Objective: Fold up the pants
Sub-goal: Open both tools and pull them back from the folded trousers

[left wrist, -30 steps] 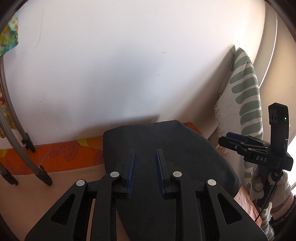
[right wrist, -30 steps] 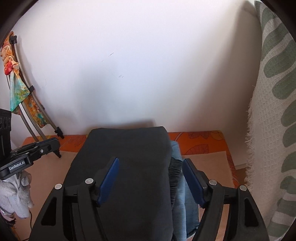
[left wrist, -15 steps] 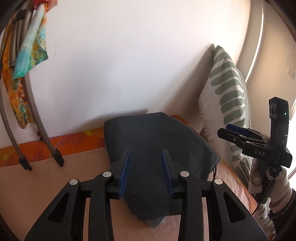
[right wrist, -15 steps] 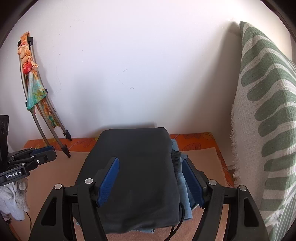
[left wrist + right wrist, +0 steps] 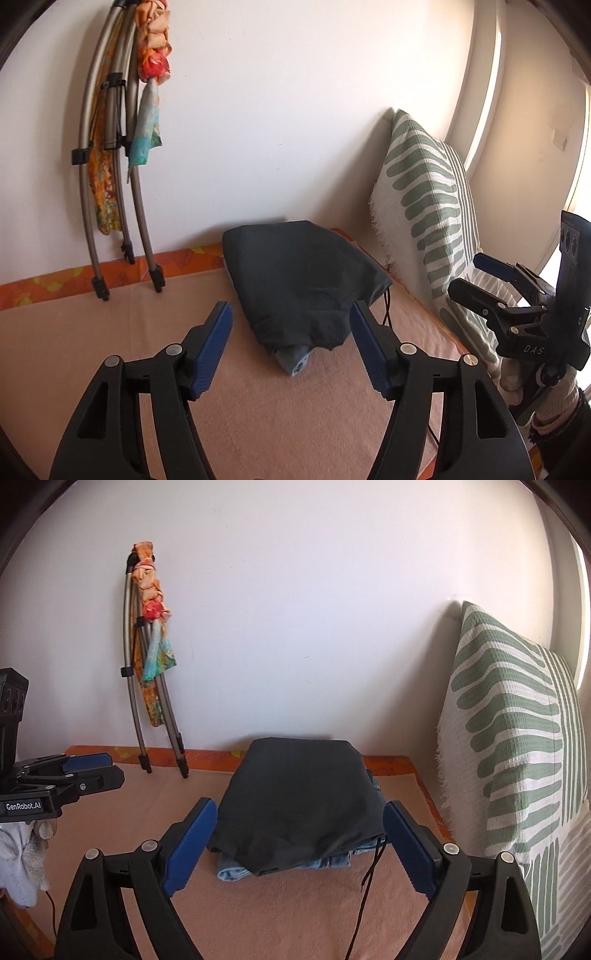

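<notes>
Lying folded beyond both wide-spread, empty hand-held grippers (image 5: 290,319) (image 5: 300,818): dark pants (image 5: 299,801).

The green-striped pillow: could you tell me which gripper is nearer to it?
Right. The right gripper hangs open just in front of the green-striped pillow; the left gripper, also open, is across the bed.

A home bedroom. A blanket-covered bed (image 5: 295,915) meets a white wall (image 5: 314,609). A leaf-patterned pillow (image 5: 517,738) leans at right.
</notes>
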`<act>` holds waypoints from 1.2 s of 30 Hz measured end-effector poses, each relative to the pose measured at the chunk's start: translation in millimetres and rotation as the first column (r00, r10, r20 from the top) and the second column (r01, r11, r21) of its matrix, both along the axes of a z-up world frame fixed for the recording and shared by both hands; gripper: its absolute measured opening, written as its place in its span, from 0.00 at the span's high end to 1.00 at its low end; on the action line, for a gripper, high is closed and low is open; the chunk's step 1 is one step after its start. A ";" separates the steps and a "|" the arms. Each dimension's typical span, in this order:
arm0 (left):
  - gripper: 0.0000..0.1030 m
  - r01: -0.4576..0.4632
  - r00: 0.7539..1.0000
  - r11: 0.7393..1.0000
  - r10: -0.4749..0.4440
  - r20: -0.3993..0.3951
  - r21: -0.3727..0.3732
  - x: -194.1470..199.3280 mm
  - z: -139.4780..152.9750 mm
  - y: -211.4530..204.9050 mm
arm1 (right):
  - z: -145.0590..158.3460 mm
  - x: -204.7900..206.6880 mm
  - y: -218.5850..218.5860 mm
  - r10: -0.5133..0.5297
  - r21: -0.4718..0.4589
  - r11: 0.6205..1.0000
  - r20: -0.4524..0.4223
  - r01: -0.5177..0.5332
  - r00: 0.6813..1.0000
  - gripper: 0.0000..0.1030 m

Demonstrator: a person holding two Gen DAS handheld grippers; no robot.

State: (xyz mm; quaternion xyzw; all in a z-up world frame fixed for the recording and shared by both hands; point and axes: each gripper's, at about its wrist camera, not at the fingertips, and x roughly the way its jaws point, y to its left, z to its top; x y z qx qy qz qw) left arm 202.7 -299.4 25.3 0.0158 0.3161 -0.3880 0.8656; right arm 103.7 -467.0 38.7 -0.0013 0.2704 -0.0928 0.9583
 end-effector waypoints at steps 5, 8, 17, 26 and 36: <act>0.31 -0.013 1.000 1.000 0.013 0.004 -0.006 -29.0 5.1 24.9 | 9.2 -33.2 28.0 0.016 -0.010 1.000 0.028 -0.016 0.999 0.02; 0.29 -0.026 1.000 1.000 0.026 0.015 0.011 -45.4 5.2 36.7 | 11.8 -47.6 39.8 0.026 0.002 1.000 0.037 -0.026 0.999 0.02; 0.22 -0.109 0.994 0.993 0.107 0.038 0.047 -88.4 -3.9 73.8 | 3.9 -87.2 67.8 0.014 0.039 0.999 0.063 -0.016 0.998 0.00; 0.21 -0.171 0.984 0.983 0.167 0.060 0.065 -112.7 -23.4 106.2 | -24.5 -100.9 78.6 -0.016 0.085 0.996 0.037 0.013 0.999 0.00; 0.18 -0.226 0.970 0.966 0.211 0.124 0.124 -116.6 -32.7 117.5 | -56.1 -100.1 89.6 -0.013 0.099 0.995 0.013 0.012 1.000 0.00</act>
